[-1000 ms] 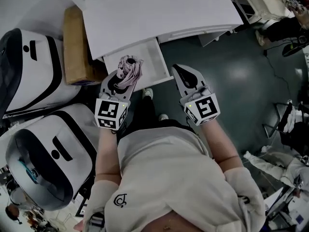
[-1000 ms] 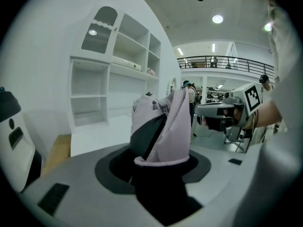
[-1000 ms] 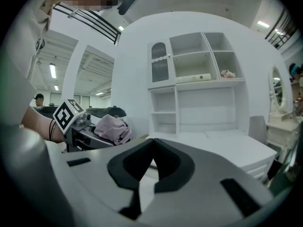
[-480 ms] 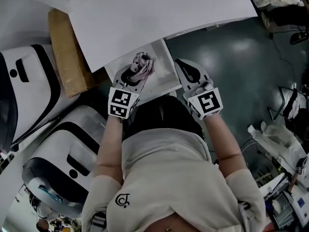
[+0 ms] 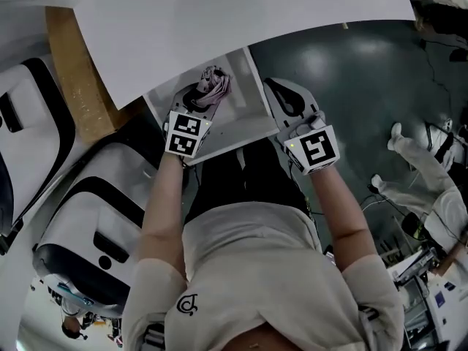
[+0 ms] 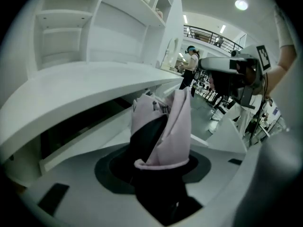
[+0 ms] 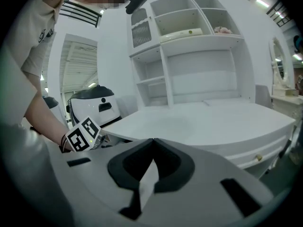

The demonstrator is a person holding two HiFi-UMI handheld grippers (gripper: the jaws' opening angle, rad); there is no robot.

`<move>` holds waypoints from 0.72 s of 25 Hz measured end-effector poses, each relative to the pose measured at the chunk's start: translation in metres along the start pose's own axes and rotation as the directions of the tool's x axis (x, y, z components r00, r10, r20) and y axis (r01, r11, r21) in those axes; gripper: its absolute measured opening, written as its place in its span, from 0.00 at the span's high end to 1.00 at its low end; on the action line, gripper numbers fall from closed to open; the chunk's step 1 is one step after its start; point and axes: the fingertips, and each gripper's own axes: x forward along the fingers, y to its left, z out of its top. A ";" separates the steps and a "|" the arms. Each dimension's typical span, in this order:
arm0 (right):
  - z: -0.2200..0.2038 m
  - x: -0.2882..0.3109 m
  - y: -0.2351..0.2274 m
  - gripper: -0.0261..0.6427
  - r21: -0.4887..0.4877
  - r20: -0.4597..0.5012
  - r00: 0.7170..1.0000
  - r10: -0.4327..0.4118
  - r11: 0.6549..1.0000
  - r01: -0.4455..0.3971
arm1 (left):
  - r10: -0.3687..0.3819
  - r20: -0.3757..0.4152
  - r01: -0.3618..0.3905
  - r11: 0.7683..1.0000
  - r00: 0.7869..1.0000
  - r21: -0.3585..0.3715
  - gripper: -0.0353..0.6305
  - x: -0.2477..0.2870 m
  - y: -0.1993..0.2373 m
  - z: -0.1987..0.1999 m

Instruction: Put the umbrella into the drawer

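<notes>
Lowered over boxy drawer (image 5: 243, 114), left gripper (image 5: 201, 95) clamps crumpled pink umbrella (image 5: 213, 83), right gripper (image 5: 275, 88) closed

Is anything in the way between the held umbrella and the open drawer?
Nothing visible does. The left gripper holds the umbrella over the open drawer, whose visible floor looks bare; the right gripper is off to its right.

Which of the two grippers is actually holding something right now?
The left gripper: its fingers are shut on the folded pink umbrella. The right gripper is shut too, but with nothing between its fingers.
</notes>
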 end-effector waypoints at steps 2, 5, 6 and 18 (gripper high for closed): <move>-0.010 0.004 -0.002 0.95 -0.005 -0.020 1.000 0.016 1.000 -0.016 | 0.000 -0.027 0.000 1.000 1.000 0.000 0.60 0.014 0.001 -0.008; -0.024 0.011 -0.007 0.95 -0.007 -0.046 0.999 0.021 1.000 -0.022 | -0.012 -0.073 0.011 1.000 0.997 -0.015 0.60 0.037 0.006 -0.025; -0.028 0.012 -0.009 0.95 -0.004 -0.052 0.998 0.018 1.000 -0.018 | -0.016 -0.091 0.015 1.000 0.996 -0.015 0.60 0.044 0.007 -0.031; -0.047 0.020 -0.014 0.95 0.084 -0.063 0.997 0.039 0.996 -0.033 | -0.082 -0.284 0.061 0.995 0.955 -0.081 0.59 0.076 0.006 -0.094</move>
